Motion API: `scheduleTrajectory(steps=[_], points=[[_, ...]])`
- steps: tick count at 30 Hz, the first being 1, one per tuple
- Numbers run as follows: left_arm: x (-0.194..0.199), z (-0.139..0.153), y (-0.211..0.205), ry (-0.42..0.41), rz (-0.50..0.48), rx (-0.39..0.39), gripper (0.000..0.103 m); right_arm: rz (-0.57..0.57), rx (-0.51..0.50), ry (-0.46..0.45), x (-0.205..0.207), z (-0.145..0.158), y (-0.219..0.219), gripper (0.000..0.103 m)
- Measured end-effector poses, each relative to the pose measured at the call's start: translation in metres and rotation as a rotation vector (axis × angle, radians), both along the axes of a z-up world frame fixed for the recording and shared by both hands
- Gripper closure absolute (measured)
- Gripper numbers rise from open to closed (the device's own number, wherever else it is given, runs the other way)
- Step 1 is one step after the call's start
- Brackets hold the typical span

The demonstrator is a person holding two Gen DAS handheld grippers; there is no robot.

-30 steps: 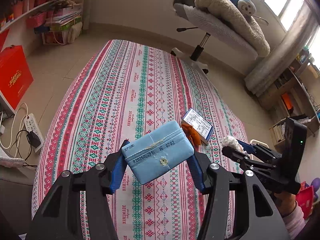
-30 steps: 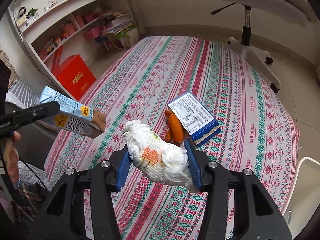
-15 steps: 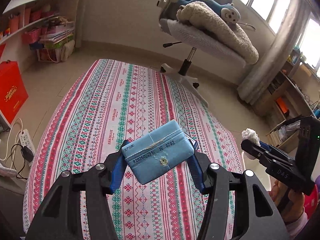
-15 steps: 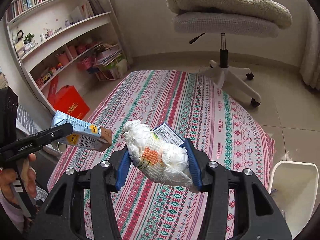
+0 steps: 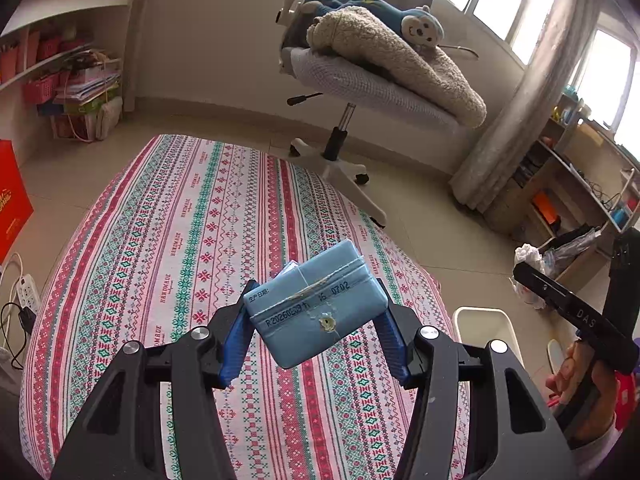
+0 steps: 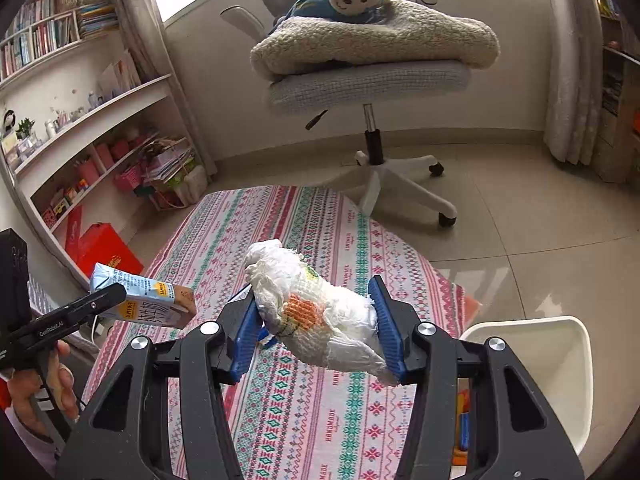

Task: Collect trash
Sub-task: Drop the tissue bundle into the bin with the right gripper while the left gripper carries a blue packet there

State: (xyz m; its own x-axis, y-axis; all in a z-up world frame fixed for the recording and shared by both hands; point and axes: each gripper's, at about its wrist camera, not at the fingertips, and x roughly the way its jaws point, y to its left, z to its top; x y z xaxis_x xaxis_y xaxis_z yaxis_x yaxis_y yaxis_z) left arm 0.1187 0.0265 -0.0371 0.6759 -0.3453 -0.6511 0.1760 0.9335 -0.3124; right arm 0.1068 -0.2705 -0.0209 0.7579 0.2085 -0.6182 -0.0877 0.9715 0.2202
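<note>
Presently held, item one: a pale blue rectangular drink carton with a printed date code on its end, clamped between the blue pads of my left gripper. It hangs above the striped pink, green and white patterned tablecloth, not touching it. From my right-hand camera the same carton shows its printed side and brown end, jutting from the black jaws at the left edge.

Item two: a crumpled white paper wad with an orange patch, pinched between the blue pads of my right gripper, likewise lifted clear of the cloth. From my left camera a scrap of the white wad shows at the tip of the right gripper, far right.

Container: a white plastic bin with rounded corners, standing on the floor just past the right-hand edge of the table. What shows of its inside looks bare white; the rest is hidden behind my gripper frame. Neither held piece is over it in these views; both sit to its left.

Beside the bin's near wall, partly hidden behind my right gripper frame: small orange and blue pieces; I cannot tell what they are.

Surroundings: a grey swivel chair carrying a cream fleece blanket and a blue plush monkey; white wall shelves with books and pink baskets.
</note>
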Motion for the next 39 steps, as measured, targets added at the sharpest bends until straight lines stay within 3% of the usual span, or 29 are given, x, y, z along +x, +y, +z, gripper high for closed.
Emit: scheduleTrajectory(steps=[18, 20, 22, 28, 39], points=[[0.004, -0.003, -0.094, -0.020, -0.168, 0.005, 0.048, -0.325, 0.001, 0.000, -0.045, 0.002, -0.127, 0.053], [0.003, -0.003, -0.109, -0.020, -0.194, 0.009, 0.048, -0.364, 0.010, -0.002, -0.051, 0.003, -0.139, 0.049], [0.001, -0.004, -0.122, -0.021, -0.222, 0.013, 0.048, -0.409, 0.016, -0.012, -0.058, 0.005, -0.151, 0.034], [-0.008, -0.008, -0.164, -0.004, -0.291, 0.000, 0.048, -0.505, 0.019, -0.043, -0.075, 0.009, -0.177, 0.014], [-0.028, -0.009, -0.260, 0.028, -0.445, -0.024, 0.048, -0.605, 0.120, -0.092, -0.097, 0.016, -0.218, 0.009]])
